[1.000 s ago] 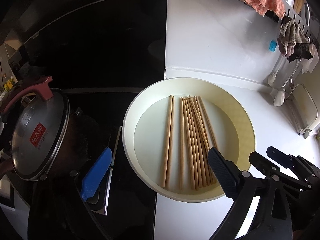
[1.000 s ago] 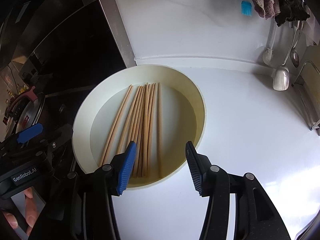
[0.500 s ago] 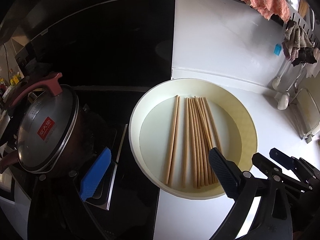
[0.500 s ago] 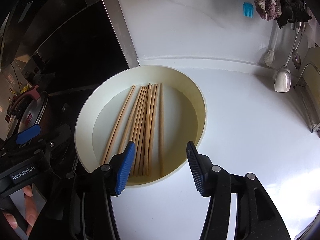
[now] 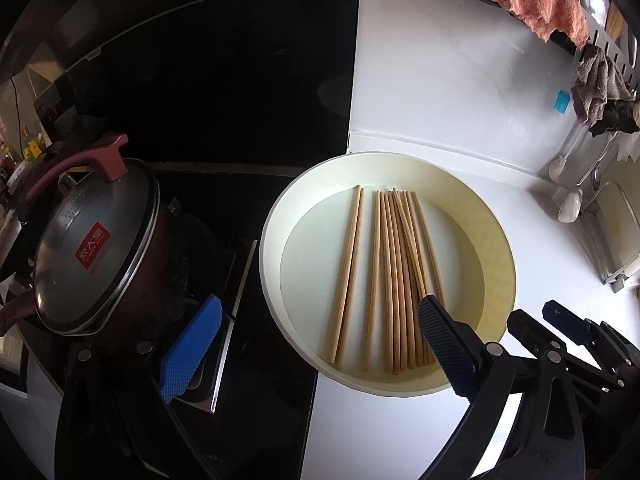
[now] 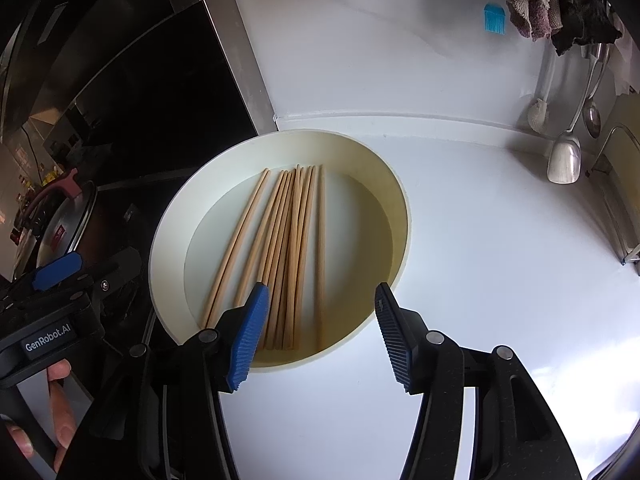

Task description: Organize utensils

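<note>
Several wooden chopsticks (image 5: 394, 276) lie side by side in a round cream basin (image 5: 498, 264) on the white counter. They also show in the right wrist view (image 6: 294, 248), inside the same basin (image 6: 400, 208). My left gripper (image 5: 316, 348) is open wide and empty, hovering over the basin's near left edge. My right gripper (image 6: 320, 332) is open and empty, above the basin's near rim and the chopsticks' near ends. The left gripper body (image 6: 52, 320) shows at the left of the right wrist view.
A dark pot with a glass lid (image 5: 88, 256) sits on the black stove (image 5: 224, 216) left of the basin. Cloths (image 5: 536, 0), a blue brush (image 6: 494, 18) and ladles (image 6: 566, 156) hang at the back right. A rack (image 5: 620, 232) stands at the right.
Both views have shifted slightly, so the basin sits a little further right in each frame. Both grippers stay open; the chopsticks have not moved.
</note>
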A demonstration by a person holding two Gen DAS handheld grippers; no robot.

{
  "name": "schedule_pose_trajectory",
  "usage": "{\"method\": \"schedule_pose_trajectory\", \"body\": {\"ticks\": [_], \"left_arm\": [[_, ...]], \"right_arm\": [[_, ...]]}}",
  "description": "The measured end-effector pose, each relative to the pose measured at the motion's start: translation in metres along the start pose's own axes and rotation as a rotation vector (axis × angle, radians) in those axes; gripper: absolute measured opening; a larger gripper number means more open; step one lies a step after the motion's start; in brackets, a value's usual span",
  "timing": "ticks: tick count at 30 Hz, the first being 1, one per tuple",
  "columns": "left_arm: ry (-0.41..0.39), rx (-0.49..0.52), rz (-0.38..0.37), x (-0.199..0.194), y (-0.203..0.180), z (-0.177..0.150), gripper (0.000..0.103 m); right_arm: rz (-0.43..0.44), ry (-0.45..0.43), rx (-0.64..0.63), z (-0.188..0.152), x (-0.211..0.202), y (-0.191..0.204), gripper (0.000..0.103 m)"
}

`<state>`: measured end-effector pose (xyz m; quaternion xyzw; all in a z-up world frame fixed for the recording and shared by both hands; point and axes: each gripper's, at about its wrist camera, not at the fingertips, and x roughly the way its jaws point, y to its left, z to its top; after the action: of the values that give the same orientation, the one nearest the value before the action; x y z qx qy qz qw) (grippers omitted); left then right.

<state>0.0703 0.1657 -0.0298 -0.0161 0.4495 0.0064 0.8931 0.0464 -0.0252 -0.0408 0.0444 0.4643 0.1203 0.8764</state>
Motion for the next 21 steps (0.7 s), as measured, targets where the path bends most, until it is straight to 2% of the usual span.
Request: {"method": "schedule_pose_trajectory", "body": {"ticks": [21], "left_arm": [[-0.013, 0.018, 0.007, -0.0029, -0.0035, 0.0002, 0.097]], "right_arm": [[-0.007, -0.003, -0.003, -0.0018, 0.0005, 0.0034, 0.053]]}}
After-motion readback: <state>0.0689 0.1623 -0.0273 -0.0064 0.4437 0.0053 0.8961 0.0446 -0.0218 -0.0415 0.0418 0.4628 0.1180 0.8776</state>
